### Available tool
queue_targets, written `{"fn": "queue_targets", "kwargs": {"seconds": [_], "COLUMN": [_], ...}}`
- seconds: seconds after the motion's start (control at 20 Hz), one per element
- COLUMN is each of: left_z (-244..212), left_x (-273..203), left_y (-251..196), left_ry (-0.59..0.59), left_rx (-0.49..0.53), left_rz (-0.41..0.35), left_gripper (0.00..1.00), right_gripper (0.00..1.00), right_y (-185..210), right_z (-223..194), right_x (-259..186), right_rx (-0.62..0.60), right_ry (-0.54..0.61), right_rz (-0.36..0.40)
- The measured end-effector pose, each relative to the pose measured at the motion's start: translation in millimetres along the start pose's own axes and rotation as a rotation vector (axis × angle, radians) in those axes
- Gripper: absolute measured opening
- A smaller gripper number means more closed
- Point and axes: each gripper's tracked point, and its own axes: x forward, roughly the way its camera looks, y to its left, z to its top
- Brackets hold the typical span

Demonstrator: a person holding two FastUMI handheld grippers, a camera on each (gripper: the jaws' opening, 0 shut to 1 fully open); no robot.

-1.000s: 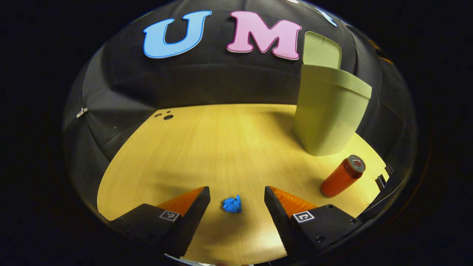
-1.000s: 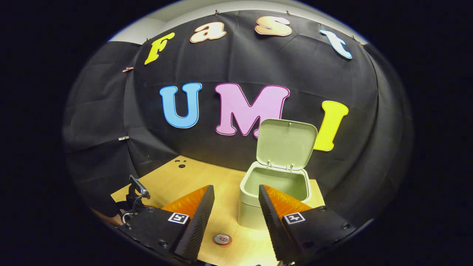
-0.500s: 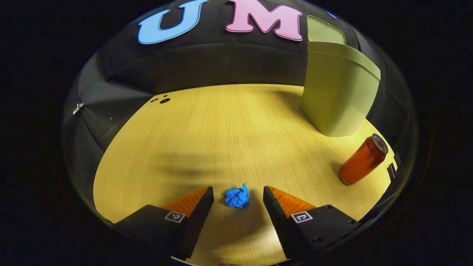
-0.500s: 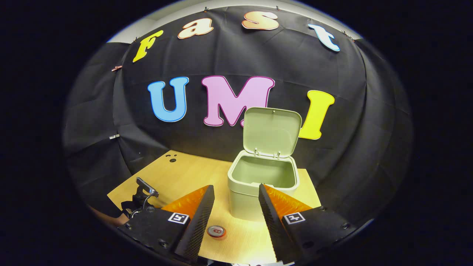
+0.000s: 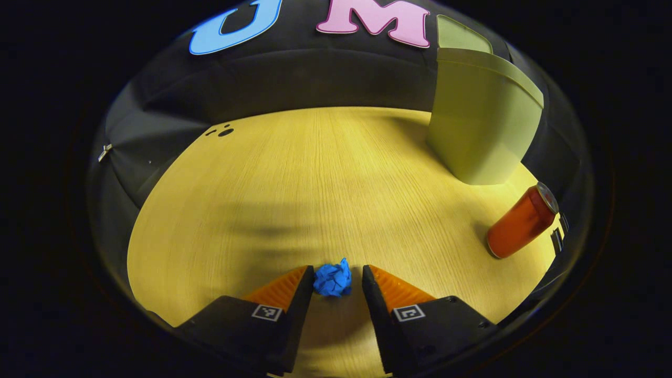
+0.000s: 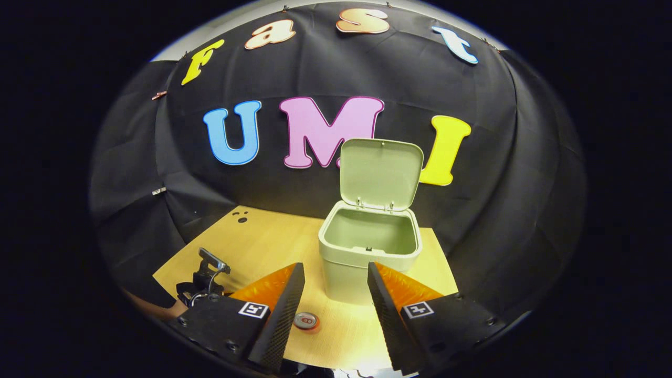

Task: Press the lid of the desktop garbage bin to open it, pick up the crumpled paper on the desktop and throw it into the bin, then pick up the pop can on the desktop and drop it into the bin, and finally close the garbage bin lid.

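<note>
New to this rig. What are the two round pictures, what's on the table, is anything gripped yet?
No robot arm here: a person holds a two-finger gripper in each hand, and each gripper carries a fisheye camera looking along its own fingers.

In the left gripper view, the left gripper is low over the wooden table, its fingers either side of the blue crumpled paper. One finger looks to be at the paper, the other shows a small gap, so it is not clamped. The pop can stands farther off, beside the green bin.

In the right gripper view, the right gripper hangs open and holds nothing, facing the bin, whose lid stands up.
</note>
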Motion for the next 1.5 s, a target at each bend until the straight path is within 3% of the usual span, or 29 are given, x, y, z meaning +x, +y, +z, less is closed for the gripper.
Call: {"fn": "queue_targets", "kwargs": {"seconds": [0.55,0.9,1.15,1.5], "left_z": [13,34,99,239], "left_x": [-6,-22,-58,-143], "left_y": [3,-5,-22,-68], "left_ry": [-0.059,-0.081,-0.178,-0.453], "left_rx": [-0.007,-0.015,-0.040,-0.029], "left_rz": [-0.026,-0.058,-0.121,-0.241], "left_gripper": [0.39,0.38,0.39,0.38], "right_gripper": [0.77,0.78,0.77,0.77], "right_y": [15,20,16,6], "right_z": [-29,-46,-52,-59], "right_x": [-2,4,10,14], "right_rx": [-0.037,-0.016,0.003,0.006], "right_ry": [0.054,0.097,0.105,0.106], "right_rz": [0.057,0.082,0.075,0.060]}}
